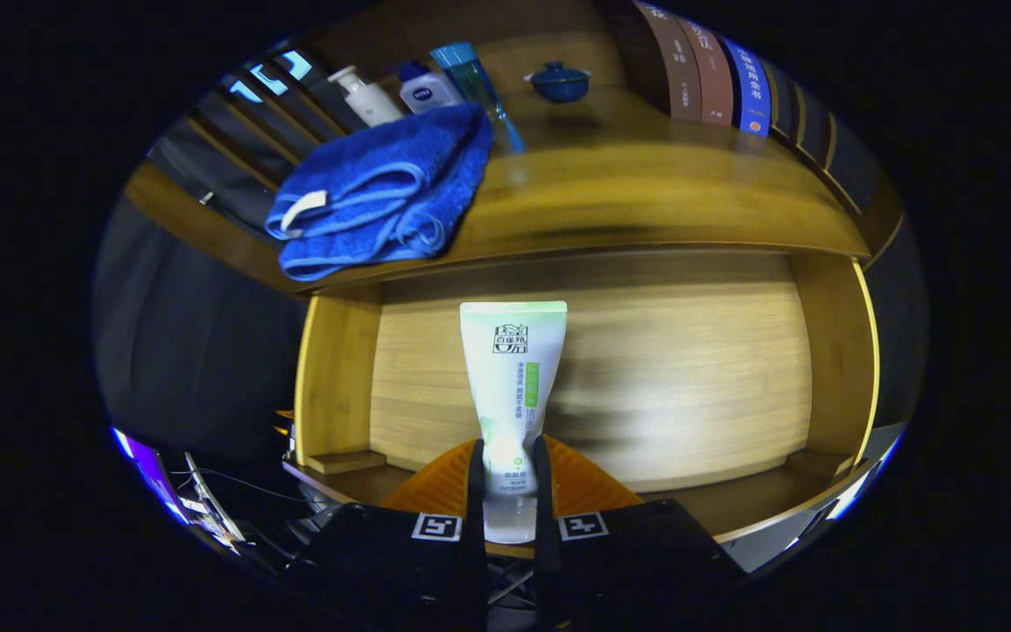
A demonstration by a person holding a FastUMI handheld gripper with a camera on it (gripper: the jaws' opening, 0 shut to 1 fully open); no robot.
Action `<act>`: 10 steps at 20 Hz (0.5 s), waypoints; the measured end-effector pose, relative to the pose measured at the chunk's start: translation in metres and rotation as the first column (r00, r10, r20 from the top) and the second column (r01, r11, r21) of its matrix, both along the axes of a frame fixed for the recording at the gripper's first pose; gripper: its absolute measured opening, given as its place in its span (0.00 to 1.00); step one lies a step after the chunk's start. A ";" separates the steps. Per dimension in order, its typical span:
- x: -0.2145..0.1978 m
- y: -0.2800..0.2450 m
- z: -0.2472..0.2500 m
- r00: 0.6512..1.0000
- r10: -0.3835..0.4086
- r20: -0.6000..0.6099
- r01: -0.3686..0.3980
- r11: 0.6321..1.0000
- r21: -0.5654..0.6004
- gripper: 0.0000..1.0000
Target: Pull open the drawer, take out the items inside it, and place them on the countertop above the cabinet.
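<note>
A white and green tube stands upright between my fingers, cap end down. My gripper is shut on the tube near its lower end, both fingers pressing its sides. Behind the tube lies the pulled-out wooden drawer, its pale bottom panel bare. Above the drawer runs the wooden countertop. A folded blue towel lies on the countertop's left part, hanging slightly over its front edge.
At the back of the countertop stand a white pump bottle, a small white bottle with a blue cap, a clear blue bottle and a blue lidded bowl. Books stand at the right.
</note>
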State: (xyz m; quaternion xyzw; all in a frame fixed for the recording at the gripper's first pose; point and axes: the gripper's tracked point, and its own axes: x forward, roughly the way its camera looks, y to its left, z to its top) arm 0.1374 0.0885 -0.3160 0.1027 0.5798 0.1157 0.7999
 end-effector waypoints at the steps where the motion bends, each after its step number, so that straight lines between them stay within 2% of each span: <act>1: 0.004 -0.004 0.010 1.000 -0.004 0.025 0.003 1.000 0.006 0.25; 6: 0.052 -0.025 0.044 0.994 -0.039 0.099 0.040 0.999 -0.005 0.25; 10: 0.105 -0.033 0.047 0.992 -0.062 0.111 0.066 0.997 -0.032 0.25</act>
